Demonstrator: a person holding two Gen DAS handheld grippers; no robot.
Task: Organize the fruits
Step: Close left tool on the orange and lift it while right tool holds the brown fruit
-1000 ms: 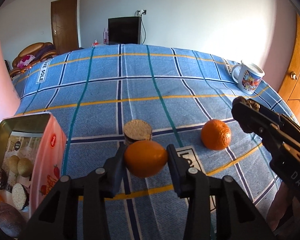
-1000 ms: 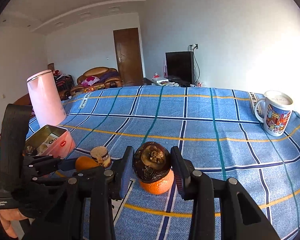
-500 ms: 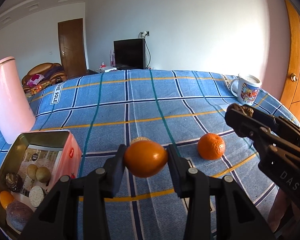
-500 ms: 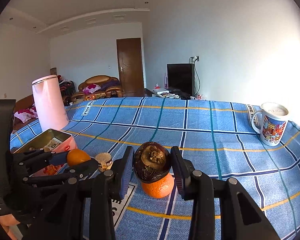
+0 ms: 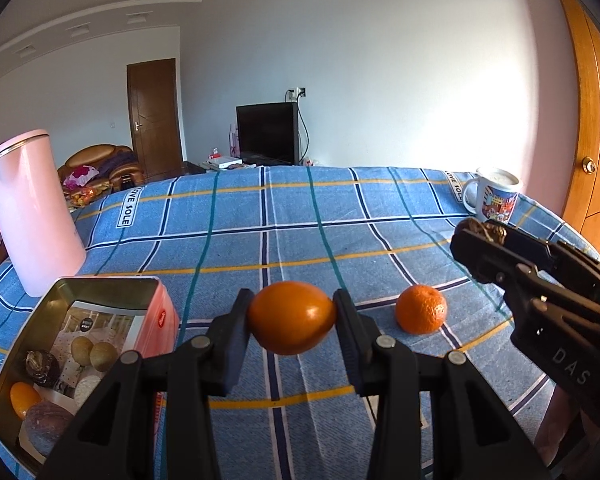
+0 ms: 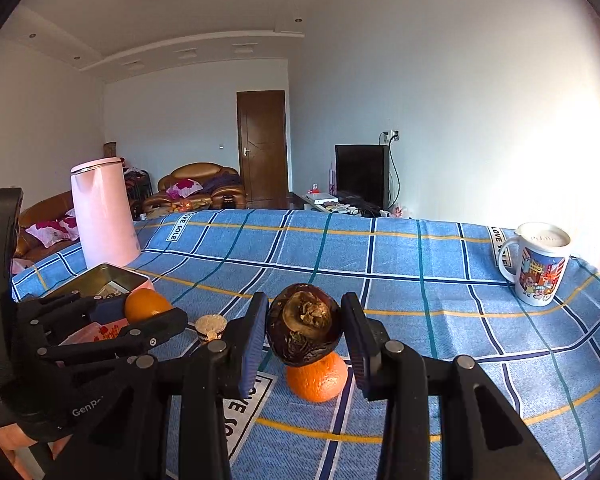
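Left gripper (image 5: 292,322): jaws clamped on a smooth orange fruit (image 5: 291,317), held clear above the blue plaid cloth (image 5: 292,240). From the right wrist view the same gripper (image 6: 156,312) shows at lower left, the fruit (image 6: 146,305) pinched at its tip, just in front of the tin.

Right gripper (image 6: 305,328): jaws closed on a dark brown, shrivelled round fruit (image 6: 304,324), dried calyx facing the camera. It hangs directly over a mandarin (image 6: 317,376) that sits on the cloth. In the left wrist view this gripper (image 5: 480,236) enters from the right, dark fruit (image 5: 485,227) just visible at its tip, up and right of the mandarin (image 5: 421,309).

Open rectangular tin (image 5: 100,284), pink-sided, lies left of the mandarin, near the cloth's left edge. Inside: a printed card, two pale round fruits (image 5: 90,354), one dark wrinkled fruit (image 5: 40,366), a small orange piece (image 5: 24,398), a larger dull brown one (image 5: 46,426), and a whitish round item. In the right view only the tin's rim (image 6: 112,274) shows.

A small tan-topped round object (image 6: 211,326) sits on the cloth left of the mandarin; kind unclear.

Pink kettle (image 5: 30,216) stands upright beyond the tin. Printed mug (image 5: 494,196) stands far right of the mandarin, near the cloth's far edge.

Beyond the cloth: dark television (image 5: 267,132), brown door (image 5: 156,114), sofa (image 5: 100,166).
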